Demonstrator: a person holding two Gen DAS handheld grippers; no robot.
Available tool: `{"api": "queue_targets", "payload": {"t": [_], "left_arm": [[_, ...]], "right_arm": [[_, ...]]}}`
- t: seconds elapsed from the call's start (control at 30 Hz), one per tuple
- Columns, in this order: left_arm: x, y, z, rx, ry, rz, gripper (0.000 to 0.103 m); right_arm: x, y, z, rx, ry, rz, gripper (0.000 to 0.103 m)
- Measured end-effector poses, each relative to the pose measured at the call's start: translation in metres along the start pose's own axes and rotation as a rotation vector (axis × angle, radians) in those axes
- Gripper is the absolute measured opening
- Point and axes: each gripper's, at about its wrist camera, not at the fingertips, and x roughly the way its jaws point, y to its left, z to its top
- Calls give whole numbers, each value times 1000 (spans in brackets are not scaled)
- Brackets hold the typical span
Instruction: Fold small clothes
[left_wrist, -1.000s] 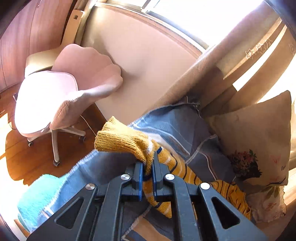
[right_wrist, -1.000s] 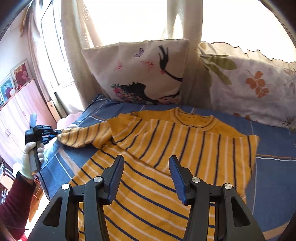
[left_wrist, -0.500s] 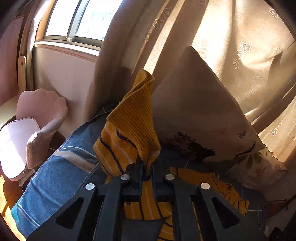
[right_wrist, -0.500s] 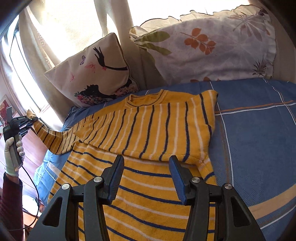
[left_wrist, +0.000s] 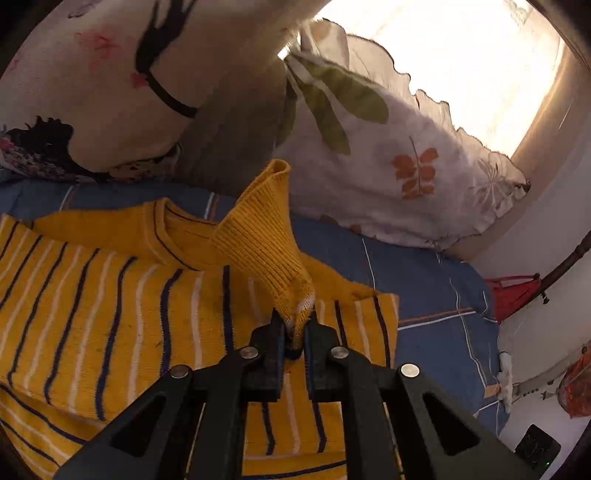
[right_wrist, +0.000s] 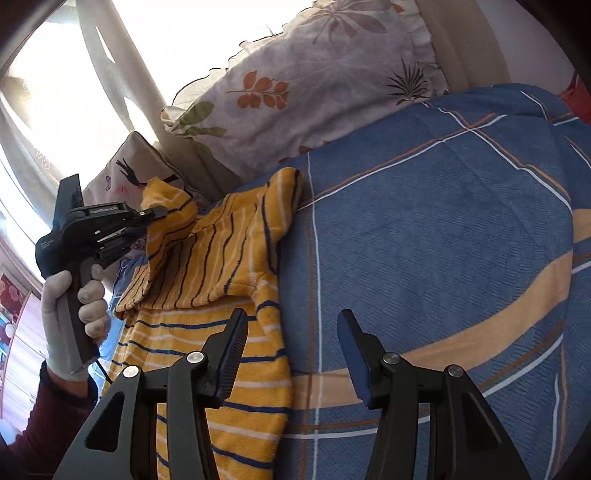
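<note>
Yellow striped sweater (left_wrist: 110, 314) lies on the bed (right_wrist: 424, 240); left tool (left_wrist: 295, 332) clamps its cuff (left_wrist: 258, 236); right tool (right_wrist: 291, 350) half-open, empty.

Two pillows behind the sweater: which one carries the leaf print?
The frilled white pillow, the one nearer the bed's far-right corner, carries orange and green leaves. The plain-edged cream cushion beside it shows a black silhouette figure instead.

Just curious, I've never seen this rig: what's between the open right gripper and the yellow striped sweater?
Nothing. In the right wrist view, the right gripper hangs open above the sweater's edge, with only blue bedspread showing in its gap.
</note>
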Motion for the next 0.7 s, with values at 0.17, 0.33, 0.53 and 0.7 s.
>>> {"api": "queue_targets", "payload": {"t": [0.17, 0.33, 0.53, 0.7], "left_arm": [[31, -13, -20, 36, 103, -4, 20], [12, -10, -36, 22, 144, -104, 27], [-47, 9, -45, 16, 87, -153, 42], [-108, 47, -58, -21, 12, -142, 47]], "right_arm": [[-4, -19, 2, 28, -14, 21, 56], [11, -20, 9, 37, -10, 44, 58], [27, 16, 31, -26, -9, 97, 63], [66, 63, 69, -77, 32, 118, 71]]}}
